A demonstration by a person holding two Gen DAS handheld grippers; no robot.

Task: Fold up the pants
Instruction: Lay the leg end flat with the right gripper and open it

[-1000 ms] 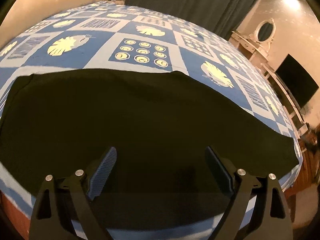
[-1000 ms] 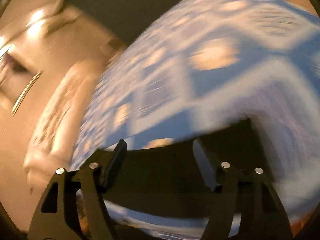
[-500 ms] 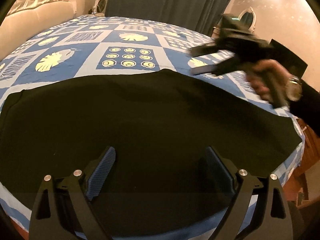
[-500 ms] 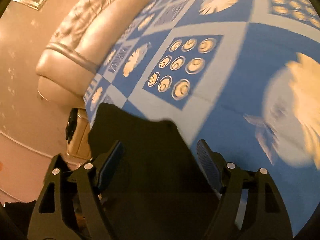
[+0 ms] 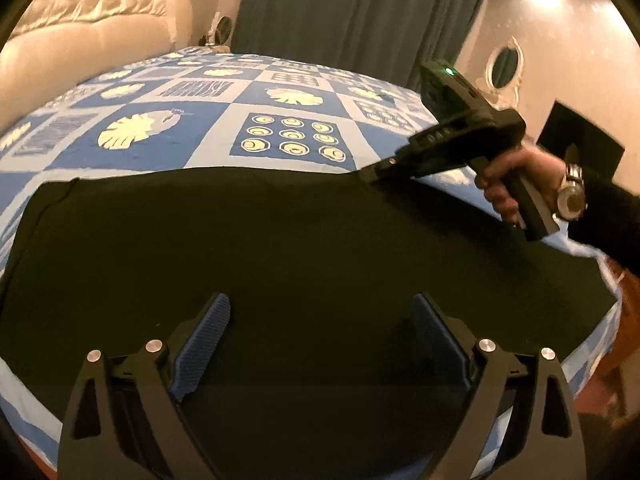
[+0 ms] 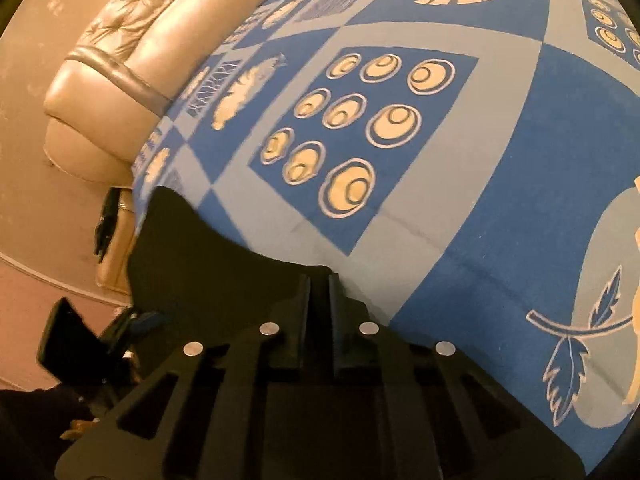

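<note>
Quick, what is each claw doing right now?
Left claw: open, over the black pants, holding nothing.
Right claw: closed on the pants' far edge.

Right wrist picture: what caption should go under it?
Right gripper pinches the far edge of black pants on a blue patterned bedspread.

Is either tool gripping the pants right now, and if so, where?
The right tool is shut on the far edge of the black pants. The left tool is open above them, holding nothing.
</note>
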